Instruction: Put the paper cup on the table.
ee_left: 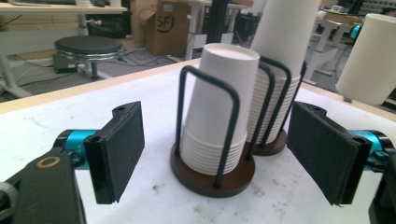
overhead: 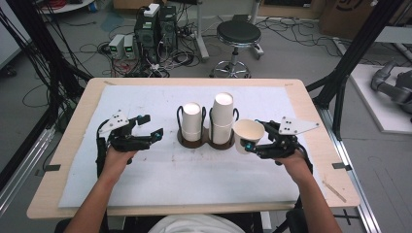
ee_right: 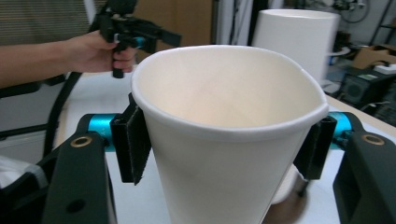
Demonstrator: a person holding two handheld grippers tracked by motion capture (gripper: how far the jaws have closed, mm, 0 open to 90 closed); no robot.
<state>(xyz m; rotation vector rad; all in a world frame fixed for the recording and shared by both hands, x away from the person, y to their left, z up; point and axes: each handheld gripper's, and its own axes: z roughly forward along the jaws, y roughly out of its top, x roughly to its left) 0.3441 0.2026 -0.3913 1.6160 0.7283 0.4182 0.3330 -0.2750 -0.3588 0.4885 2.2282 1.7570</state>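
A dark wire holder (overhead: 184, 141) with a brown base stands at mid-table with two stacks of upturned white paper cups: a shorter left stack (overhead: 192, 121) and a taller right stack (overhead: 222, 116). My left gripper (overhead: 150, 130) hovers just left of the holder, jaws wide open and empty. In the left gripper view the short stack (ee_left: 219, 107) and the base (ee_left: 212, 179) sit beyond the open pads (ee_left: 123, 144). My right gripper (overhead: 253, 141) is shut on a single paper cup (overhead: 247, 131), tilted, right of the holder. Its pads (ee_right: 135, 140) squeeze the cup (ee_right: 229, 140) below the rim.
A white mat (overhead: 194, 179) covers the wooden table (overhead: 73, 145). Beyond the far edge are a black stool (overhead: 238, 36), computer boxes (overhead: 155, 29) and floor cables. Black frame posts (overhead: 350, 58) flank the table. The person's other hand holds the left gripper (ee_right: 140, 32) in the right gripper view.
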